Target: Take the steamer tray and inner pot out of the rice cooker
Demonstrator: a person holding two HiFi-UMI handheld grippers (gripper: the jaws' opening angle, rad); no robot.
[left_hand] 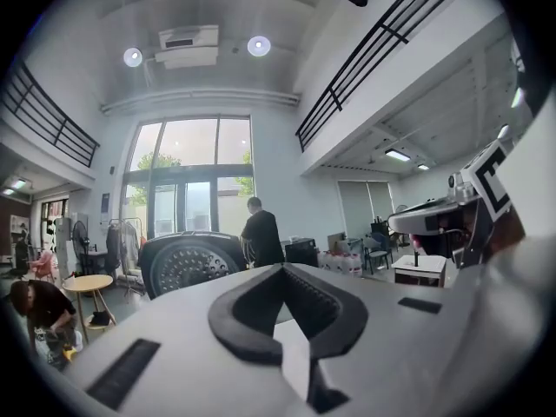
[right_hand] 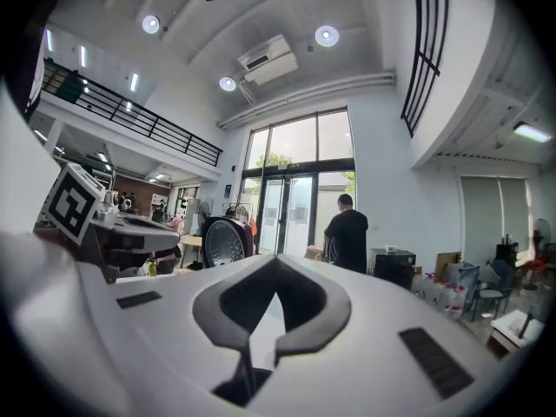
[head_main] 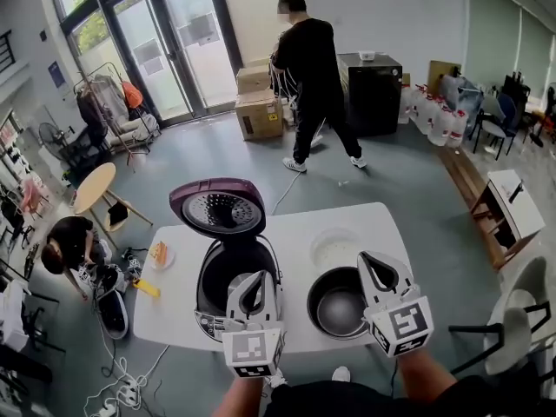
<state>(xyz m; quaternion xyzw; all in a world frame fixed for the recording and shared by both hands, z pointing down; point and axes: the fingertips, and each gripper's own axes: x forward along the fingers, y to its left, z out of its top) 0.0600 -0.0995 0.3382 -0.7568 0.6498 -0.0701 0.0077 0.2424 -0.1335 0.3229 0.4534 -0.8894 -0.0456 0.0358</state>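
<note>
Sitting below the right gripper: inner pot.

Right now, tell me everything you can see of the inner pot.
The inner pot is a round, dark bowl with a thin rim and a glossy grey inside. It looks like metal and appears empty. It stands upright, mouth up, on the white table, right of the rice cooker and on the near side of the white steamer tray. The shut right claw overlaps its right rim in the head view without holding it.
</note>
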